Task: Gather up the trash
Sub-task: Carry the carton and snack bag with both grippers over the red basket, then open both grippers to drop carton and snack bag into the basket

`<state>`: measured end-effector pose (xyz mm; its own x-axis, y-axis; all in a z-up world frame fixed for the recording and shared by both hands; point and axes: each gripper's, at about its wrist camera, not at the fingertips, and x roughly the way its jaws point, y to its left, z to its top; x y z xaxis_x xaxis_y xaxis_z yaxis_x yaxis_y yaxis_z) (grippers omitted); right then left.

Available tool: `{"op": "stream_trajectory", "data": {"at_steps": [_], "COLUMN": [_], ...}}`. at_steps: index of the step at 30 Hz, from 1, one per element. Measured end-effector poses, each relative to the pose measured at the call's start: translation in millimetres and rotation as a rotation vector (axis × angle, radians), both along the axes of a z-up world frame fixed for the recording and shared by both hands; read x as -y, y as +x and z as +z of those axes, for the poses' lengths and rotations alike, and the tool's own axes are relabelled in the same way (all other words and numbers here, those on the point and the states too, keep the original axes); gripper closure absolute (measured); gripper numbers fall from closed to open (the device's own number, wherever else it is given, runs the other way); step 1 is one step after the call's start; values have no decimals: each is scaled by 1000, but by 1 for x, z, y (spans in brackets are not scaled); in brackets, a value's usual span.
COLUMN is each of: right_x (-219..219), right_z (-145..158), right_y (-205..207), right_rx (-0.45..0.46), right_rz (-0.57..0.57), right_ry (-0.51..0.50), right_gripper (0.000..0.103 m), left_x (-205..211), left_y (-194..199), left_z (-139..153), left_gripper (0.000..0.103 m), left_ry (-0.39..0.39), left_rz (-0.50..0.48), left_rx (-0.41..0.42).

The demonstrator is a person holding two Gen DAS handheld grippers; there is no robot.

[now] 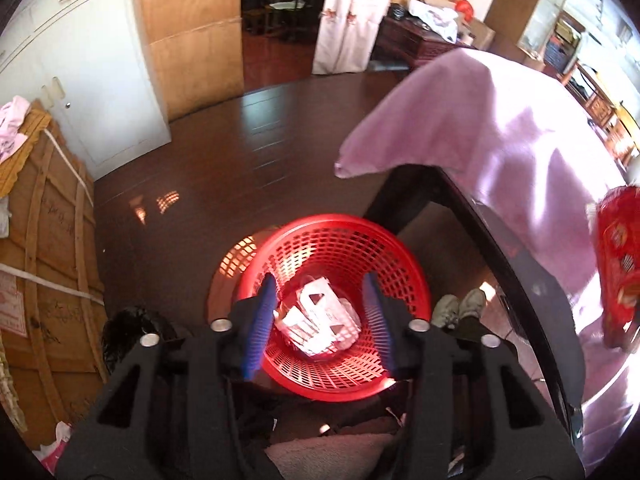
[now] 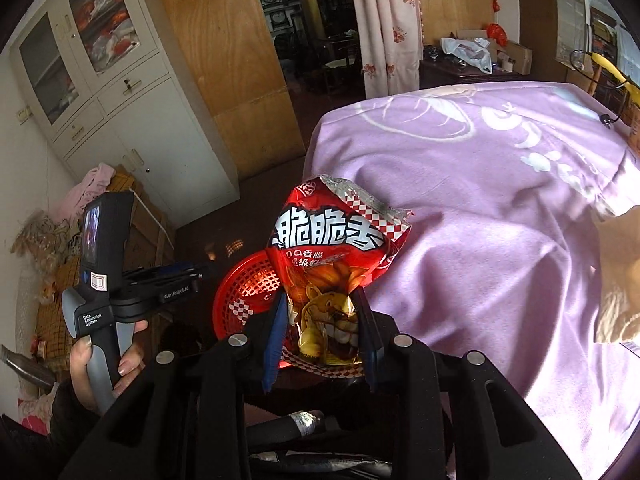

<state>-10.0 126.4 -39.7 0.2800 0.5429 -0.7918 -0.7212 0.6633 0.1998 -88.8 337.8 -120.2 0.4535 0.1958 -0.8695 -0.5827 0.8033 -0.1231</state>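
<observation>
Dark wood floor, white cabinet, floral curtain

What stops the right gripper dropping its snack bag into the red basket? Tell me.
Probably nothing. The right gripper grips the snack bag, and the red basket stands open-topped on the floor beside the table. The left gripper hangs over it, so there is some crowding.

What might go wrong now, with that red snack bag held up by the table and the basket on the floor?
The right gripper pinches the snack bag only at its lower end, so the torn top could flop or slip loose. The bag looks to be off to the table side of the red basket, so a release now might miss it. The left gripper hangs open right above the basket, over the white trash, and may get in the way.
</observation>
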Motion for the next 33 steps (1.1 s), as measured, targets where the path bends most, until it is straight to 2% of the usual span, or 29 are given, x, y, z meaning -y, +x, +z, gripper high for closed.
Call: {"op": "stream_trajectory", "data": {"at_steps": [6, 9, 15, 17, 19, 27, 33], "right_x": [-37, -56, -92, -102, -108, -107, -97], "right_z": [-19, -32, -59, -67, -73, -75, -74], "right_y": [-4, -6, -8, -7, -3, 2, 3], "right_rx": [-33, -57, -104, -112, -114, -116, -79], "right_rz": [75, 118, 187, 200, 199, 166, 145], "right_ry": [-46, -72, -118, -138, -155, -182, -173], "right_gripper": [70, 70, 68, 61, 49, 49, 47], "left_x": [-14, -21, -33, -34, -34, -41, -30], "left_y": [-7, -11, -15, -15, -14, -15, -12], "left_z": [-2, -3, -7, -7, -9, -14, -10], "left_gripper": [30, 25, 23, 23, 21, 21, 20], "left_ry": [24, 55, 60, 84, 107, 96, 129], "left_rz": [53, 94, 123, 133, 142, 145, 130], "left_rx": [5, 0, -11, -22, -37, -45, -46]}}
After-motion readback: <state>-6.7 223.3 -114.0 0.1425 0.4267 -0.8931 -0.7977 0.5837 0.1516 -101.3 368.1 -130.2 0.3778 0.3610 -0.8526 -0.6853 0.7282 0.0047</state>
